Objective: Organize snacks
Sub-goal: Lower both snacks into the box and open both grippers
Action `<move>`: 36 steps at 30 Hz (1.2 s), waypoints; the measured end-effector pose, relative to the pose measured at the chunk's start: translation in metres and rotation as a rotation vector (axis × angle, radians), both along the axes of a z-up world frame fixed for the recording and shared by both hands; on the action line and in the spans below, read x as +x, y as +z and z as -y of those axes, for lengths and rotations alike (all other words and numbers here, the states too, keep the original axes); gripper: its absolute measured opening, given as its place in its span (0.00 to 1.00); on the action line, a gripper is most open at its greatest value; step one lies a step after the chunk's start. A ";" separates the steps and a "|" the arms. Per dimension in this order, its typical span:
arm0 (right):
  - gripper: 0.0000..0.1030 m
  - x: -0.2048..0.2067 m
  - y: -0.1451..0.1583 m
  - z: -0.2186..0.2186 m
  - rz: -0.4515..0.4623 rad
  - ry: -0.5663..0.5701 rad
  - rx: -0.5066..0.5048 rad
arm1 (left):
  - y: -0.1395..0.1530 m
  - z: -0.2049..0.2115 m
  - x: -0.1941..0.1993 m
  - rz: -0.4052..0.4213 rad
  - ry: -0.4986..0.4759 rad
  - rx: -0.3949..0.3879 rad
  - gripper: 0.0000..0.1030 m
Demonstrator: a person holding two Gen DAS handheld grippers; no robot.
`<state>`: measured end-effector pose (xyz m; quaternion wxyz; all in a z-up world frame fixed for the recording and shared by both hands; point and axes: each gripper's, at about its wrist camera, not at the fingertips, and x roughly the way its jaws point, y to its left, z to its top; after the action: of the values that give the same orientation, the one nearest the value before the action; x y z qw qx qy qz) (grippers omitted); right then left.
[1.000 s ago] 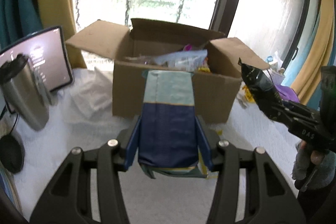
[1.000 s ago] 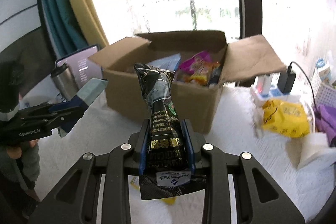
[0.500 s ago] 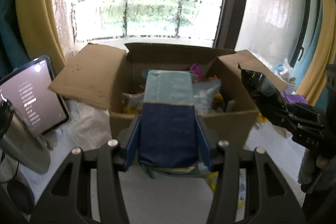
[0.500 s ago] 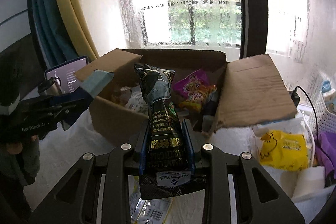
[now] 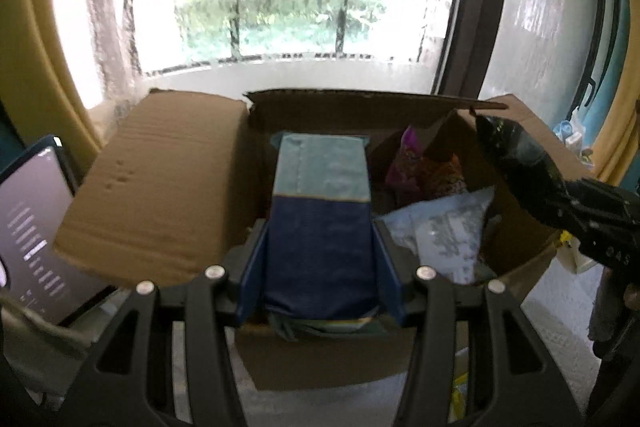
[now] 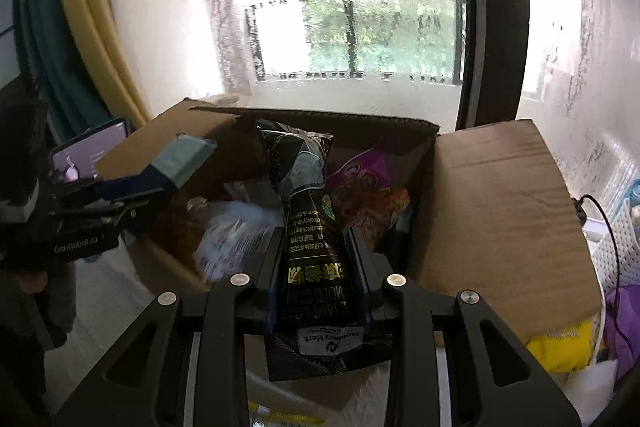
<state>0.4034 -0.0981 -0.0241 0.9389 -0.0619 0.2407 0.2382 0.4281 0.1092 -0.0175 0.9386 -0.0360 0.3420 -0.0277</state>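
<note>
Left gripper: jaws were closed on a blue packet, its pale top end reaching forward past the tips, over the open cardboard box.
Right gripper: jaws were clamped on a black packet, which stood up ahead of the tips above the box interior.
Ahead of the jaws: a purple snack bag and a white bag already lay inside.
Risk, crowding: both packets were near each other over one opening; releasing together could make them collide or catch a flap.
Risk, flap: the left flap lay beside the left jaws; a drop there could slide off outside.
Risk, crushing: the tight pinch might crumple contents.
</note>
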 end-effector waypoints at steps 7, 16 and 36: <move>0.31 0.037 0.005 -0.016 -0.037 -0.028 -0.048 | -0.003 -0.008 0.029 -0.034 0.001 0.010 0.50; 0.31 0.057 0.008 -0.044 -0.060 -0.013 -0.131 | -0.010 -0.011 0.062 -0.075 0.003 0.007 0.51; 0.31 0.064 0.024 -0.088 -0.011 0.010 -0.189 | 0.016 -0.032 0.039 -0.015 0.056 -0.008 0.61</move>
<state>0.4674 -0.0105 -0.0002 0.9263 -0.1499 0.2671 0.2195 0.4673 0.1413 -0.0011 0.9363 -0.0494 0.3476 -0.0024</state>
